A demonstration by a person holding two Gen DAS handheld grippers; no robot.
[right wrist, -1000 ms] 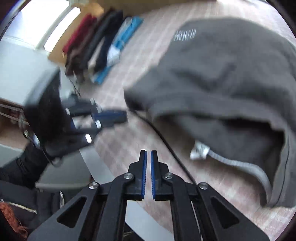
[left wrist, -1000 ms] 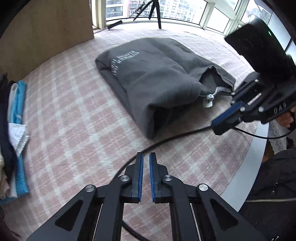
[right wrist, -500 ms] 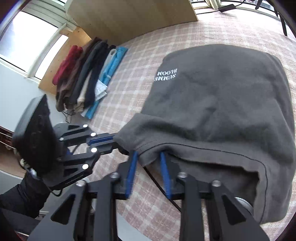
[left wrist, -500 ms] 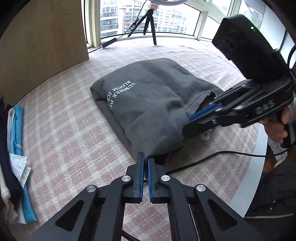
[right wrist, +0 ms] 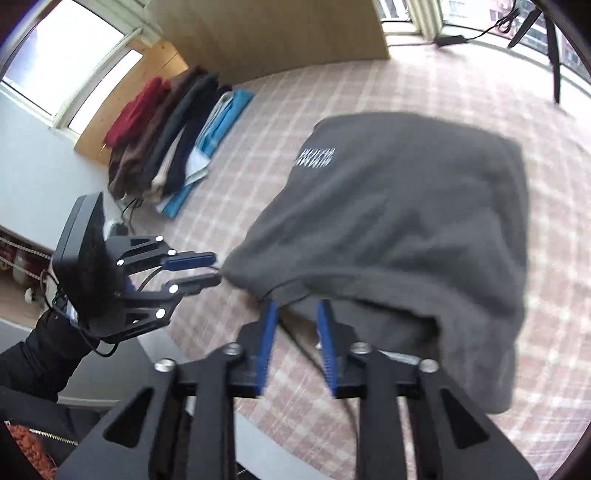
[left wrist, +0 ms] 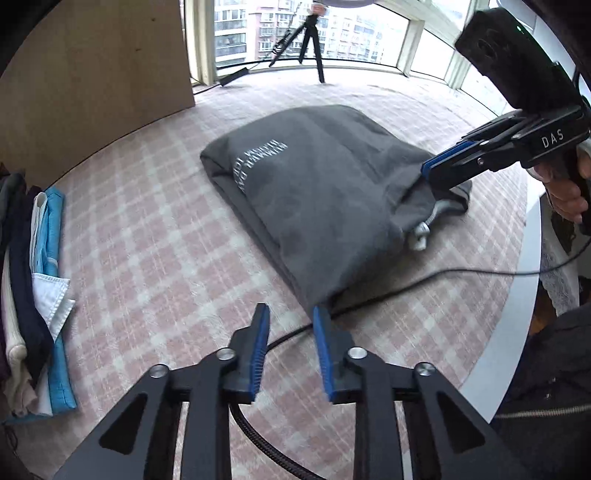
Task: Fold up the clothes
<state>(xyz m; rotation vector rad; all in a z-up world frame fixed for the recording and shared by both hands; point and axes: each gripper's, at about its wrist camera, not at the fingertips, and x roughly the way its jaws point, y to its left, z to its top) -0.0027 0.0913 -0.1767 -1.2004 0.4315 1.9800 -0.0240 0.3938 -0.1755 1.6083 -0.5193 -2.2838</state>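
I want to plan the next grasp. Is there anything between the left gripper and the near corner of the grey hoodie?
Nothing blocks it. The left gripper is open, close to the grey hoodie. Only a black cable lies on the checked cloth beside that corner.

Daylight pours in from the big windows (left wrist: 332, 33), blown out white in spots. Soft, flat light, hardly any shadows. Heavy fisheye bend with dark corners in both views. The right wrist view is smeared by motion blur, and the grey hoodie (right wrist: 406, 206) print is unreadable.
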